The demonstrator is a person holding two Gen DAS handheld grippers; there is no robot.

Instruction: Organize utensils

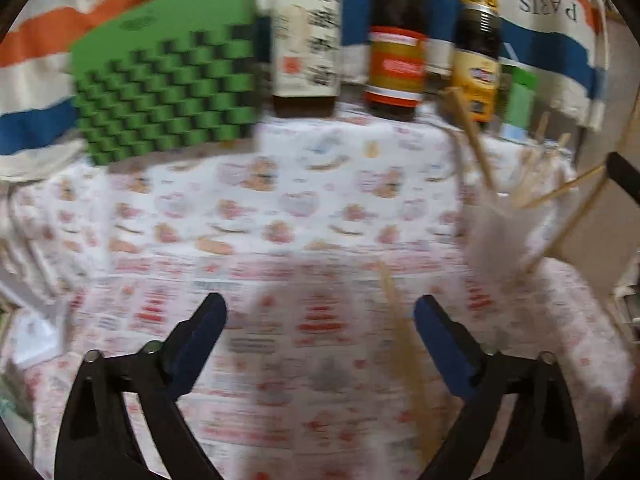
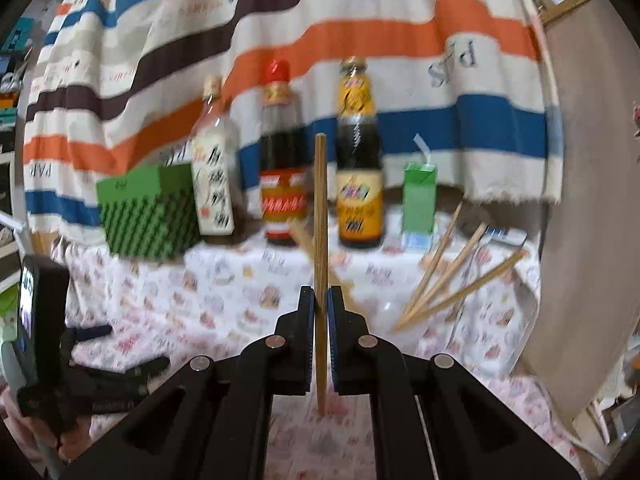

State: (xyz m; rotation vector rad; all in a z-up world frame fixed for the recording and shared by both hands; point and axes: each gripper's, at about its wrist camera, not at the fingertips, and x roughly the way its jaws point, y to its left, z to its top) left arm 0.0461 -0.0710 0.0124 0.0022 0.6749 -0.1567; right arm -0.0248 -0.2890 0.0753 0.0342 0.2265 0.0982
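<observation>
At the centre of the right wrist view, the right gripper (image 2: 319,312) was seen clenched on a single light brown wooden chopstick (image 2: 320,216), which was held upright between the two black jaws, its top end raised in front of the bottles and its lower end reaching down towards the patterned white tablecloth (image 2: 224,304). To the right of centre, a clear plastic container (image 2: 496,308) was made out on the cloth, with several wooden chopsticks (image 2: 444,280) leaning out of it in a fan towards the upper right. Behind it a small green drink carton (image 2: 418,200) with a straw was stood. Along the back of the table a tall bottle with a white label (image 2: 212,168), a dark sauce bottle with a red cap (image 2: 282,160) and a dark sauce bottle with a yellow label (image 2: 358,160) were lined up, with a green checkered box (image 2: 148,212) at their left; whether anything was inside the box could not be told. A striped cloth (image 2: 360,36) was hung behind everything.

Low in the left wrist view, the left gripper (image 1: 320,312) was seen released, its blue-padded fingers (image 1: 200,336) spread wide above the cloth with nothing between them. Another blurred wooden chopstick (image 1: 404,344) was seen just inside the right-hand finger. At the right edge of that view the clear container was seen as a blur with sticks leaning out of it.
</observation>
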